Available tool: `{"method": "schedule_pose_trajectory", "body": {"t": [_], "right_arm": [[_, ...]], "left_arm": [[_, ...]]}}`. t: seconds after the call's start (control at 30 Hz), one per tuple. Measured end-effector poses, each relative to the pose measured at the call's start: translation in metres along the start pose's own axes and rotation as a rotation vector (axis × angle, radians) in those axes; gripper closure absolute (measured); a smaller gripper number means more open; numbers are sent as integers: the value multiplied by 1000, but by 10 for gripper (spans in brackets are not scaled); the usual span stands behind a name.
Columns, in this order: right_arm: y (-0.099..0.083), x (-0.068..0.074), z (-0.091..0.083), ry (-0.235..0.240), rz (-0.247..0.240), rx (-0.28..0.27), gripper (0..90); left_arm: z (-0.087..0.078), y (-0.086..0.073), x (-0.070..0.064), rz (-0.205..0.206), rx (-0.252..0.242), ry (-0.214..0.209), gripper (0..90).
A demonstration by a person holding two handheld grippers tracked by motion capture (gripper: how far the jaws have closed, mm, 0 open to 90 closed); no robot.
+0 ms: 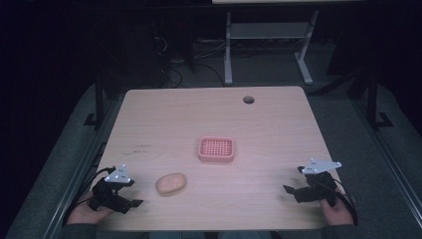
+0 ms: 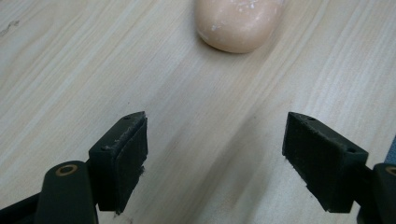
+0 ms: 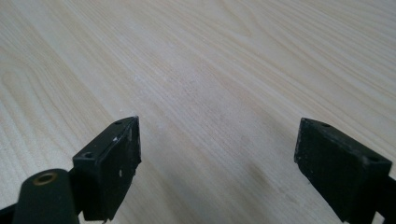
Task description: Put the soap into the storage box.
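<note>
Light wooden table (image 1: 268, 124) bears a pink perforated plastic basket (image 1: 216, 149) well ahead of both tongs. A smooth tan potato-shaped lump (image 1: 171, 183) lies just ahead of the left gripper (image 1: 130, 203), slightly toward its right jaw. Both the left and the right gripper (image 1: 291, 190) gape wide and hold nothing. Likely step: the left gripper should straddle the lump's narrow width, low, and close gently.

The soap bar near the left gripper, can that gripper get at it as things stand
Probably yes. The left gripper has its jaws wide open and aimed at the soap bar, with only bare table between them.
</note>
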State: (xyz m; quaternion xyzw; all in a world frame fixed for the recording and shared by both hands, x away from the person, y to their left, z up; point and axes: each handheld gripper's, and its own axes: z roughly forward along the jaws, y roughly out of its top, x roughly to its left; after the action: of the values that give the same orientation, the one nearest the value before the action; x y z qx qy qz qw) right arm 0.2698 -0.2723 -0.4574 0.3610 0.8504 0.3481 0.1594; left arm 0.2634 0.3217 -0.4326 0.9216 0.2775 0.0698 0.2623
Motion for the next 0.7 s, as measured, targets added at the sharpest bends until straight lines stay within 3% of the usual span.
{"method": "schedule_pose_trajectory", "body": {"t": [0.43,0.7], "right_arm": [[0,1,-1,-2,-3,-1,141],[0,2,-1,-2,-4,-5,141]], "left_arm": [[0,5,-4,18,-4,6,216],[1,15,-9,58,4,10,216]]}}
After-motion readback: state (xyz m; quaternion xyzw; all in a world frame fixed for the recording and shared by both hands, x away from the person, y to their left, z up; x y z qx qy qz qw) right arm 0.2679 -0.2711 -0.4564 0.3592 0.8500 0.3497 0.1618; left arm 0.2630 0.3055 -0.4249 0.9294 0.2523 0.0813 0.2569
